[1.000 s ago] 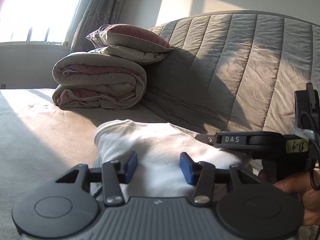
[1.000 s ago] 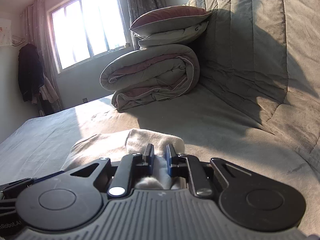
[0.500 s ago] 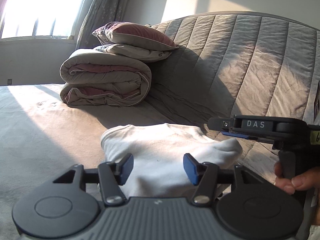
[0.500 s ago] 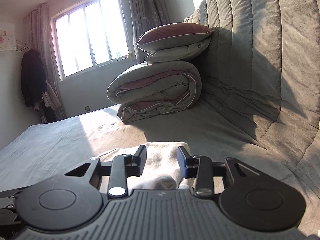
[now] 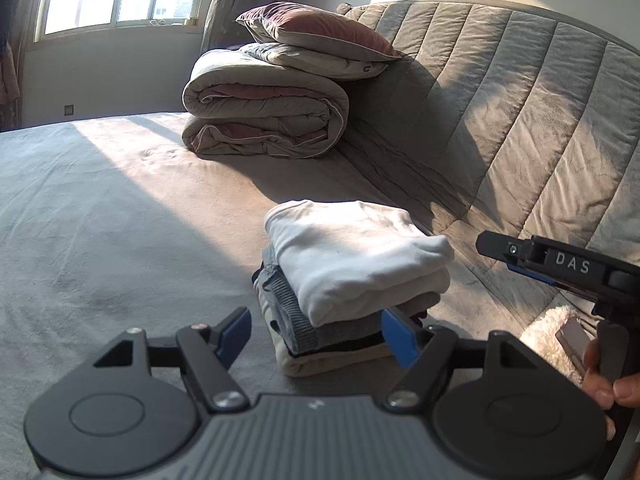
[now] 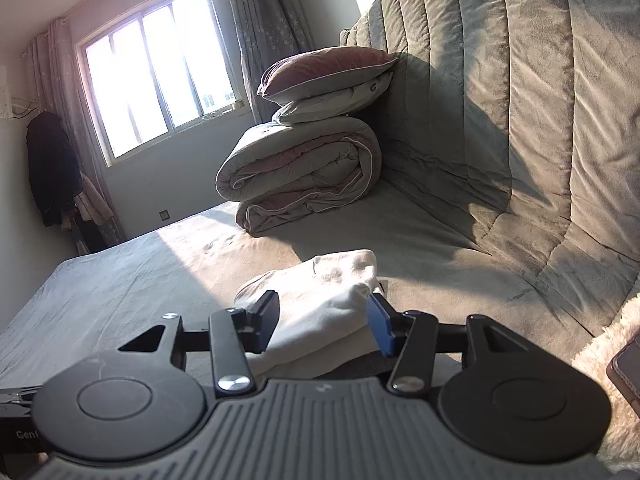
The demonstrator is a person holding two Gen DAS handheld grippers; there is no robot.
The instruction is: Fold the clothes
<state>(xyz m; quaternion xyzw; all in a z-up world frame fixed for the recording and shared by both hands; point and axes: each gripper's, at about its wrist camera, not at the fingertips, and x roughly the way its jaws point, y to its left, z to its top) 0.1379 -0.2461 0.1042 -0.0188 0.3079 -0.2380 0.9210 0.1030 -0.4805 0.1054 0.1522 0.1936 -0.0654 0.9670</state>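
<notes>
A folded white garment [image 5: 352,252] lies on top of a small stack of folded clothes [image 5: 320,332] on the grey bed [image 5: 100,232]. Grey, dark and beige layers show beneath it. My left gripper [image 5: 316,336] is open and empty, a little back from the stack. My right gripper [image 6: 324,320] is open and empty, just short of the white garment [image 6: 332,300]. The right gripper also shows at the right of the left wrist view [image 5: 560,264], held by a hand.
A rolled duvet [image 5: 264,120] with two pillows [image 5: 316,32] on top stands at the bed's far end against the padded headboard [image 5: 520,100]. A fluffy white throw [image 6: 616,344] with a phone [image 6: 628,368] lies at the right. A window [image 6: 160,76] is behind.
My right gripper has let go of the white garment and opened wide. Both grippers have pulled back and up from the stack, so the whole stack now shows.
</notes>
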